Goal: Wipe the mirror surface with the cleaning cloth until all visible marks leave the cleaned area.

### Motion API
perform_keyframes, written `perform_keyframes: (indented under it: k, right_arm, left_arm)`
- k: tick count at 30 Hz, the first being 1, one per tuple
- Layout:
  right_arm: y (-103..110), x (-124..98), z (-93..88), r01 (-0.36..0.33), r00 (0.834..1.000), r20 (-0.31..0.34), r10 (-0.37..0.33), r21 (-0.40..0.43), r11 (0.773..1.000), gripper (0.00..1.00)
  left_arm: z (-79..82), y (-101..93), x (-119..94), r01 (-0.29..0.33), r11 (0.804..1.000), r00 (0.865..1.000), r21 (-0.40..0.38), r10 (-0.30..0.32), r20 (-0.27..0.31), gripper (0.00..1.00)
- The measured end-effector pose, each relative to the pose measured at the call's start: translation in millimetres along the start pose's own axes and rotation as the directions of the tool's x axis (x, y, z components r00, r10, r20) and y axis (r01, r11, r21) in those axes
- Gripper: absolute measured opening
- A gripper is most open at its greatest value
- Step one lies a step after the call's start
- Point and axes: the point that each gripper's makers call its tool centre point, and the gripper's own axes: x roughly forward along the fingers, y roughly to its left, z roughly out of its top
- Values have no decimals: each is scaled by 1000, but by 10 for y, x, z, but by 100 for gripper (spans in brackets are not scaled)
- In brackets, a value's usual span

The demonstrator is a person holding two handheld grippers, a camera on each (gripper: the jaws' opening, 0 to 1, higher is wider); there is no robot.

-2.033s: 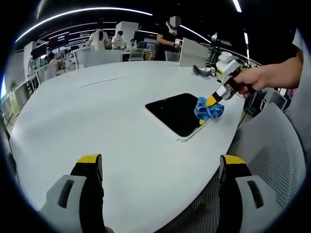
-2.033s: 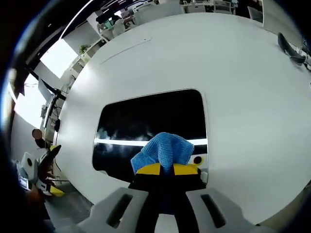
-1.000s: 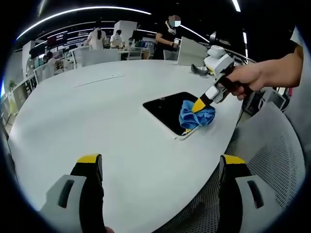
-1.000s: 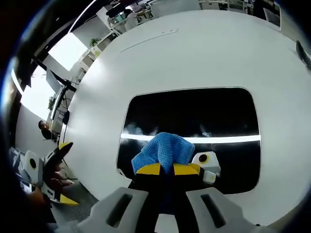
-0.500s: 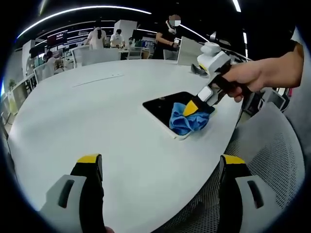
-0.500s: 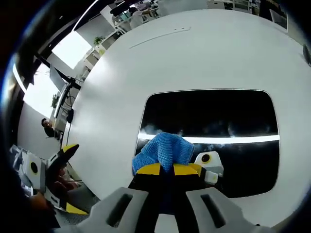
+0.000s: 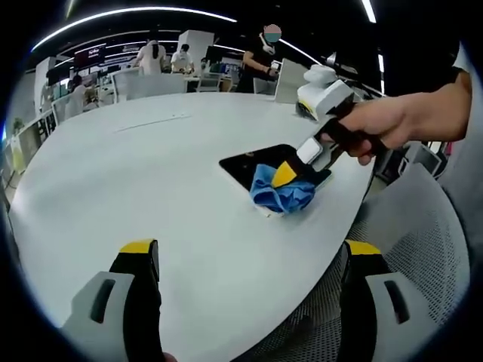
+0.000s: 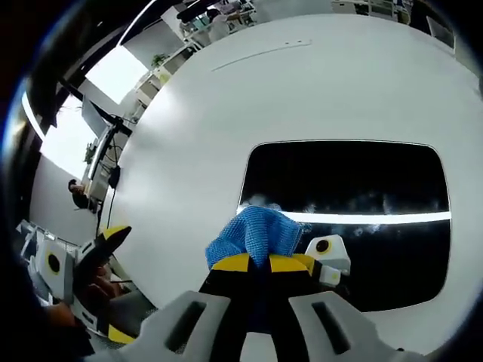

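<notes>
The right gripper [image 8: 259,263] is pinching a crumpled blue microfibre cleaning cloth [image 8: 253,235] between its yellow-tipped jaws, which are clamped tight on it. The cloth is bunching up just ahead of the jaw tips and pressing on the dark rectangular mirror with rounded corners [image 8: 355,196], right at the mirror's corner nearest the jaws on their left side. The mirror is lying flat on the big white round table [image 8: 226,121], and a few faint smudges are showing along a bright reflected strip on the glass, ahead and to the right of the cloth.

The left gripper [image 7: 245,260] is hovering over the table's near edge with its jaws spread wide apart, holding nothing. Well ahead of them, a bit right of centre, the person's hand [image 7: 381,124] is gripping the right gripper and pushing the cloth [image 7: 281,194] onto the mirror's [image 7: 253,164] near corner.
</notes>
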Motion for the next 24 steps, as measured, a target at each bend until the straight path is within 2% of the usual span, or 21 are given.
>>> perform_keyframes:
  k: [24]
  right_arm:
    - [20, 4, 10, -7, 1000, -7, 7, -25, 1000, 1]
  left_arm:
    - [-23, 15, 3, -5, 1000, 1000, 3, 5, -12, 99]
